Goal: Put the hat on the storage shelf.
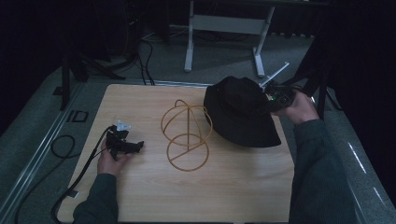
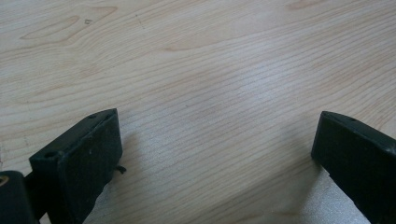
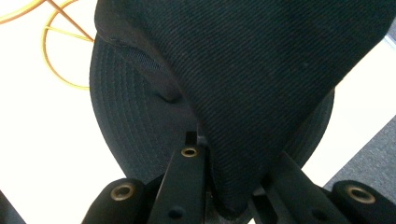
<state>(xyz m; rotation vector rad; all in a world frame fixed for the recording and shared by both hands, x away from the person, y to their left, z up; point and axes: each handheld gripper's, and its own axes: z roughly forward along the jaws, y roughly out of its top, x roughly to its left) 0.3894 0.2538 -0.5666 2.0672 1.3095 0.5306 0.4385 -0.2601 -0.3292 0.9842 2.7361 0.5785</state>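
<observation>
A black bucket hat (image 1: 240, 112) hangs partly lifted at the table's right, its brim still low over the wood. My right gripper (image 1: 272, 100) is shut on the hat's crown from the right side. In the right gripper view the hat's fabric (image 3: 261, 70) is pinched between the jaws of that gripper (image 3: 233, 186). A gold wire hat stand (image 1: 187, 135) stands at the table's middle, just left of the hat, and its loops (image 3: 56, 56) peek out past the brim. My left gripper (image 1: 137, 146) rests open on the table at the left, its jaws (image 2: 217, 135) wide apart over bare wood.
The wooden table (image 1: 140, 196) has its right edge close under the hat. A black cable (image 1: 60, 145) trails off the left edge to the floor. A grey desk frame (image 1: 189, 42) stands on the floor beyond the table.
</observation>
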